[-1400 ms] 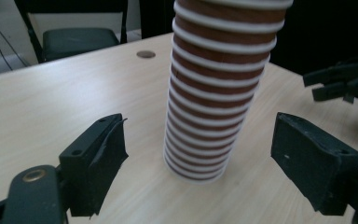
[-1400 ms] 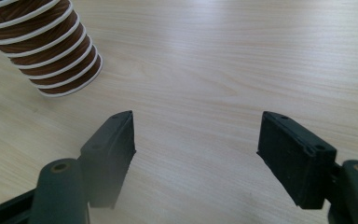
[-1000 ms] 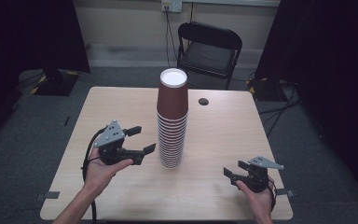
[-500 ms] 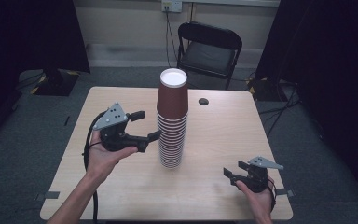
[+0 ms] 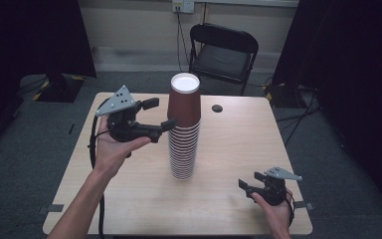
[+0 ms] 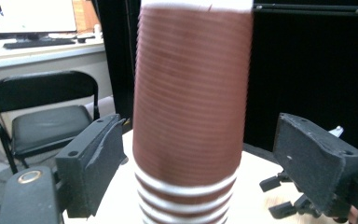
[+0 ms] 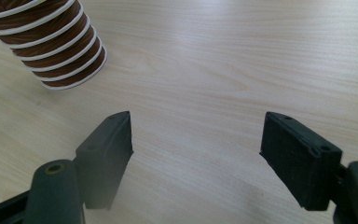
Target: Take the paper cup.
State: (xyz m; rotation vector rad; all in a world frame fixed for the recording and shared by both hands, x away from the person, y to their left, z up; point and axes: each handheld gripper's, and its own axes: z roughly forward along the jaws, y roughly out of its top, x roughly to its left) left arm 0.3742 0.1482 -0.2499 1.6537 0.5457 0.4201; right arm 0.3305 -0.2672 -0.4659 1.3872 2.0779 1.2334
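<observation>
Tall stack of brown paper cups (image 5: 183,130) standing upright at table (image 5: 238,149) centre, white-rimmed top cup (image 5: 184,99) uppermost. Left gripper (image 5: 160,115) raised at nine o'clock of that top cup, jaws spread wide on either side of it; in left gripper view, cup wall (image 6: 191,93) between both black pads (image 6: 95,161), small gaps showing, not clamped. Right gripper (image 5: 246,186) low near table edge at five o'clock of stack, well apart, jaws wide, gripping nothing; bare wood (image 7: 205,70) between them, stack base (image 7: 56,42) at eleven o'clock in right gripper view.
</observation>
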